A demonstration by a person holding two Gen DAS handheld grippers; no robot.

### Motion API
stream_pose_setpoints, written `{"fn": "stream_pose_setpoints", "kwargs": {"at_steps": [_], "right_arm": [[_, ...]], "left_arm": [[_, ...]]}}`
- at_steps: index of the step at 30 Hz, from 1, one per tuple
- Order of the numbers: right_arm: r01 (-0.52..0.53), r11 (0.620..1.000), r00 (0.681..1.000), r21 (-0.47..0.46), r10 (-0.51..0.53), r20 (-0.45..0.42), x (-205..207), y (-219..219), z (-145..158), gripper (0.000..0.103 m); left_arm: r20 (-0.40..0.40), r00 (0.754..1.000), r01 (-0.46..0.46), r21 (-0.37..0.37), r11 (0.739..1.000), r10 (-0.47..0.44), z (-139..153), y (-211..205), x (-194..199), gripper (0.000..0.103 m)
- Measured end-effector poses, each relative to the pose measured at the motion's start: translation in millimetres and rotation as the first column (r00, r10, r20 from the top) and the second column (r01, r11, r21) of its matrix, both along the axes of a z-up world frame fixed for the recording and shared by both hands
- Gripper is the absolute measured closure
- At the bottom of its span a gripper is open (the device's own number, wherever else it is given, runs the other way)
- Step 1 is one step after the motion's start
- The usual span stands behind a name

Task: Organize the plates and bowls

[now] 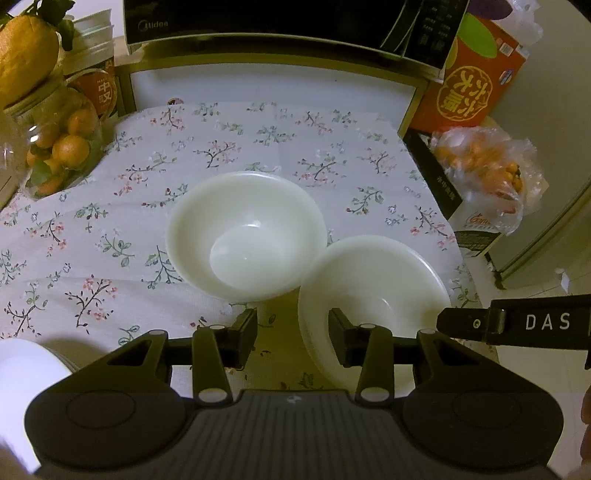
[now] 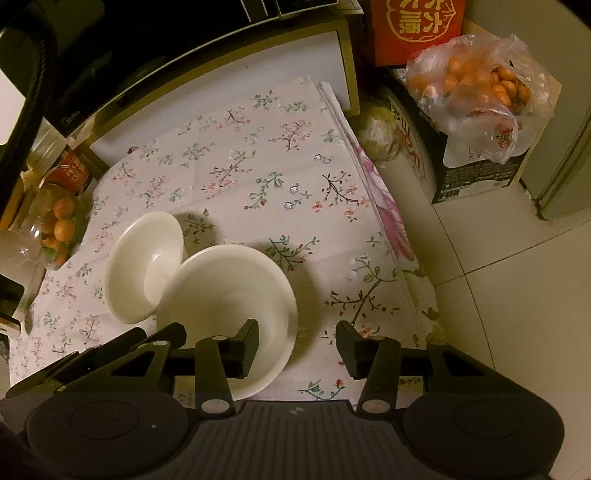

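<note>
Two white bowls sit side by side on the floral tablecloth [image 1: 110,229]. The farther bowl [image 1: 245,234] is mid-table; it also shows in the right wrist view [image 2: 144,266]. The nearer bowl [image 1: 373,295] touches it on the right and also shows in the right wrist view [image 2: 232,306]. My left gripper [image 1: 292,338] is open, its right finger over the nearer bowl's rim. My right gripper [image 2: 297,349] is open, its left finger inside that bowl and its right finger outside. The right gripper's side shows at the right edge of the left wrist view [image 1: 517,325]. A white object [image 1: 26,376] sits at the lower left, cut off.
A microwave [image 1: 280,26] stands at the back. A glass jar of oranges [image 1: 59,147] is at the left. A red box [image 1: 476,81] and a bag of oranges [image 2: 476,92] sit off the table's right edge. Tiled floor [image 2: 509,295] lies to the right.
</note>
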State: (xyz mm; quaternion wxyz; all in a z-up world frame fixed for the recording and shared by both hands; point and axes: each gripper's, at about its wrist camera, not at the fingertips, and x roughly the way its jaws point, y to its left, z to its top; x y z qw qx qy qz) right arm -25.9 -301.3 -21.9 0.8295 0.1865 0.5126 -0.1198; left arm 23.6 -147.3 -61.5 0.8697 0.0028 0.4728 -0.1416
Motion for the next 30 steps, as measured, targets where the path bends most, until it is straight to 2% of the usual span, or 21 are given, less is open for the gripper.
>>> {"fn": "stream_pose_setpoints", "kwargs": {"at_steps": [8, 12, 15, 20, 23, 26, 30], "right_arm": [[-0.008, 1.000, 1.000, -0.004, 0.008, -0.004, 0.9, 4.4, -2.0, 0.070], [-0.017, 1.000, 1.000, -0.007, 0.017, -0.013, 2.5, 8.1, -5.3, 0.075], [-0.027, 1.000, 1.000, -0.002, 0.027, -0.014, 3.5, 10.9, -6.6, 0.082], [-0.014, 1.000, 1.000, 0.027, 0.015, -0.006, 2.8, 10.6, -6.1, 0.096], [0.011, 0.999, 1.000, 0.051, -0.011, -0.001, 0.4, 6.0, -4.2, 0.098], [0.005, 0.999, 1.000, 0.044, -0.005, 0.005, -2.3, 6.4, -0.7, 0.098], [0.003, 0.999, 1.000, 0.043, -0.004, 0.018, -5.2, 7.7, 4.7, 0.098]], "left_arm": [[-0.012, 1.000, 0.011, -0.001, 1.000, -0.011, -3.4, -0.4, 1.7, 0.075], [-0.013, 1.000, 0.026, -0.001, 1.000, -0.026, -4.9, -1.6, 1.3, 0.084], [-0.014, 0.999, 0.031, -0.003, 1.000, -0.031, -5.9, -2.6, 1.4, 0.090], [-0.007, 1.000, 0.023, 0.001, 1.000, -0.023, -3.4, -1.5, 1.2, 0.094], [-0.005, 1.000, 0.025, -0.027, 0.999, -0.025, 1.7, 0.7, 0.1, 0.095], [0.020, 0.999, 0.037, -0.024, 0.999, -0.037, 6.7, -0.2, -2.6, 0.095], [0.014, 1.000, 0.028, -0.036, 0.999, -0.028, 8.2, 0.8, -3.0, 0.095]]}}
